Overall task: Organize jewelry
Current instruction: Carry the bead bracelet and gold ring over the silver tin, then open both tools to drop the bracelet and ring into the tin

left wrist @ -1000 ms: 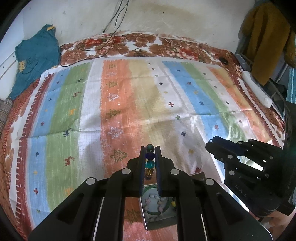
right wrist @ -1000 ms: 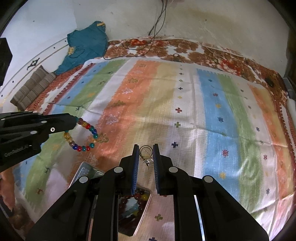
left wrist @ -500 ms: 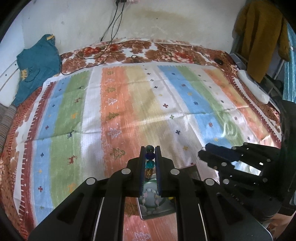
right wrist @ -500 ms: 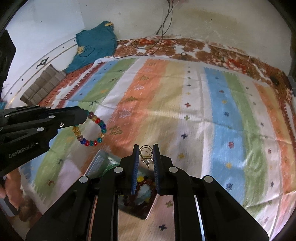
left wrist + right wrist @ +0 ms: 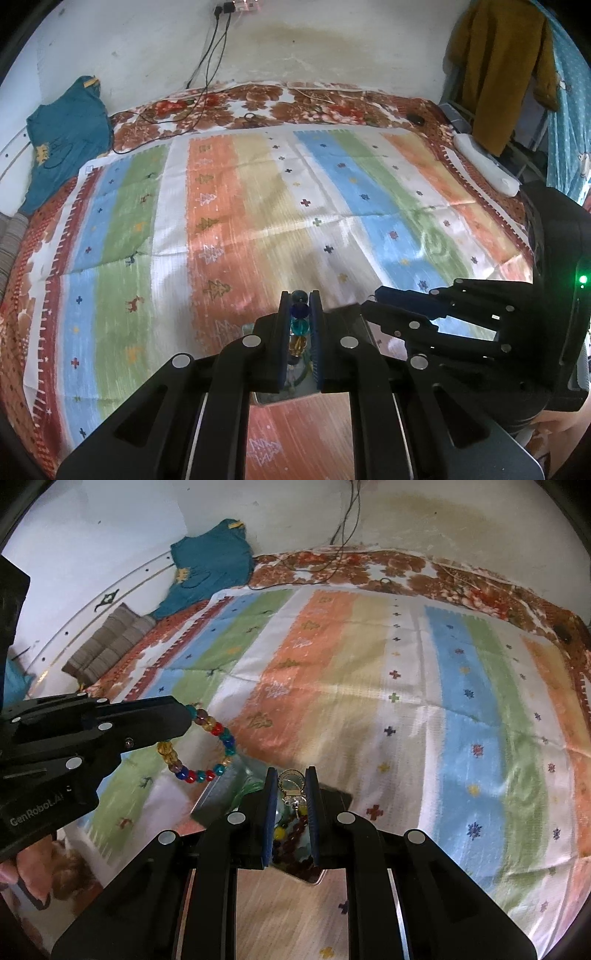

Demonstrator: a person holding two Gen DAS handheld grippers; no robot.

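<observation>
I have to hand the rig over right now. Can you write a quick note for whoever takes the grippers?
Left gripper: shut on the bead bracelet, which hangs in the air as a loop.
Right gripper: shut on a small gold earring.
Tray: on the striped cloth right below both grippers, with more beaded pieces lying in it.
Done: both pieces are picked up and held above the tray.
Left: set each piece in its place and release. The frames do not show where that is.
</observation>
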